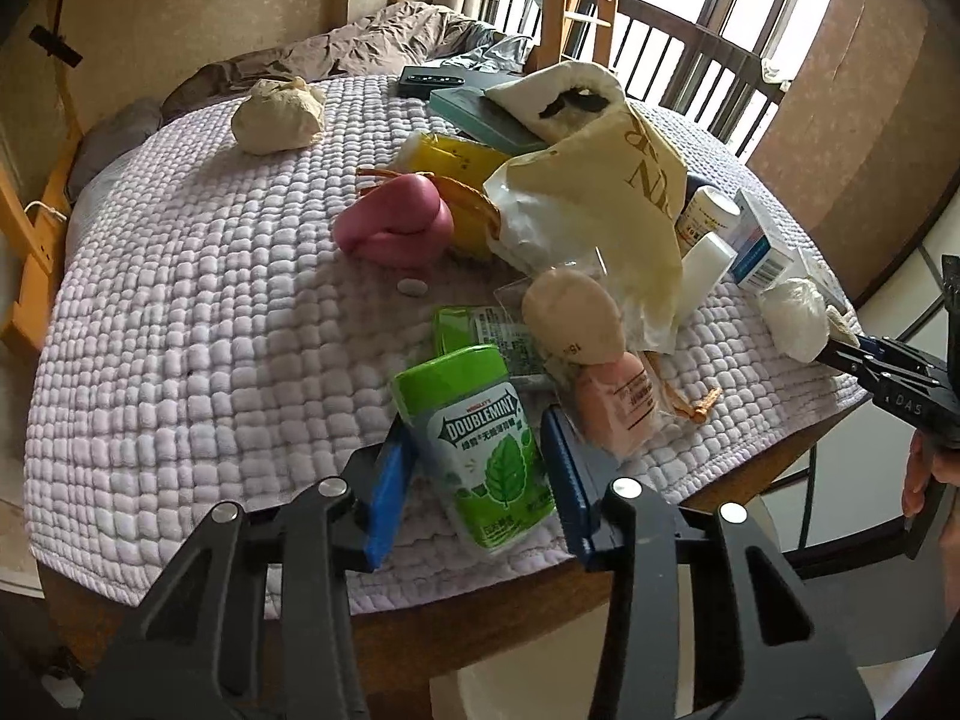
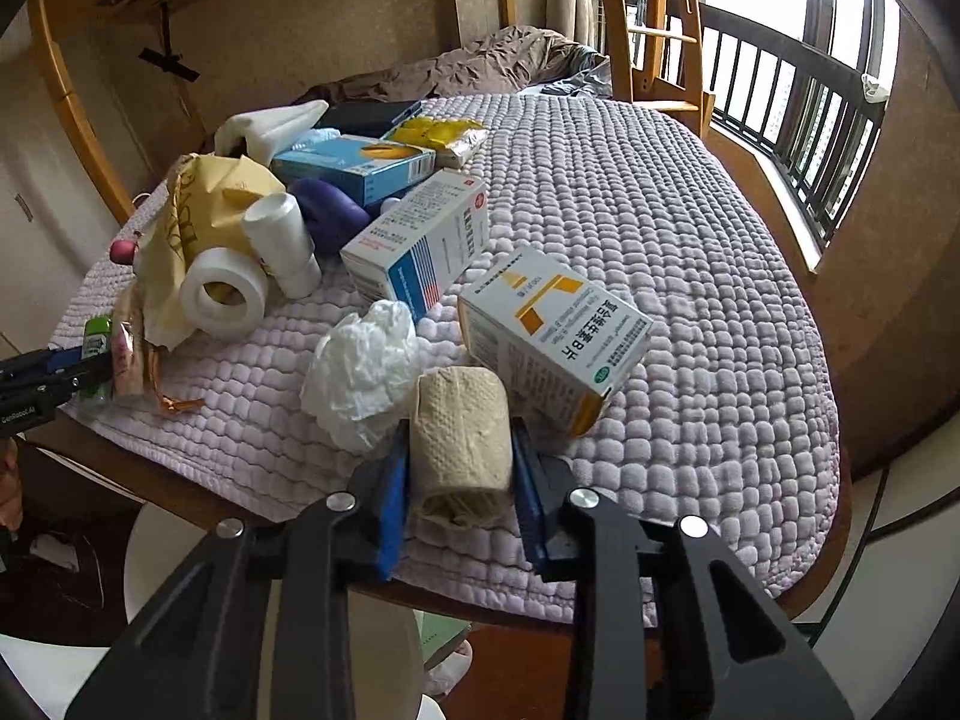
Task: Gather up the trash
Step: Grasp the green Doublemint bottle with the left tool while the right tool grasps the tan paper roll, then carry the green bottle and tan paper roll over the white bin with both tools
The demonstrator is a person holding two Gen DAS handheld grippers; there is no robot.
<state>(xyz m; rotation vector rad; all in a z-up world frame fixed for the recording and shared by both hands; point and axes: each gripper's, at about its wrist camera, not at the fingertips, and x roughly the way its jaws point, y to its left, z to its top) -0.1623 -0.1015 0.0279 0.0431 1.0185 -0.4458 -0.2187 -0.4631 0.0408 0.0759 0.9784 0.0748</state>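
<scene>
Crumpled brown paper-towel wad (image 2: 461, 438) at near table edge, pinched between right gripper (image 2: 459, 474) pads; visible only in right view. Green Doublemint gum bottle (image 1: 480, 450) bracketed by half-spread left gripper (image 1: 477, 480); contact unclear.

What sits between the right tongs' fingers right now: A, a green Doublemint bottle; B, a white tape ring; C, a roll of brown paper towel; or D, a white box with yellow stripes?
C: the blue-padded right tongs flank the brown paper roll at the table edge.
</scene>
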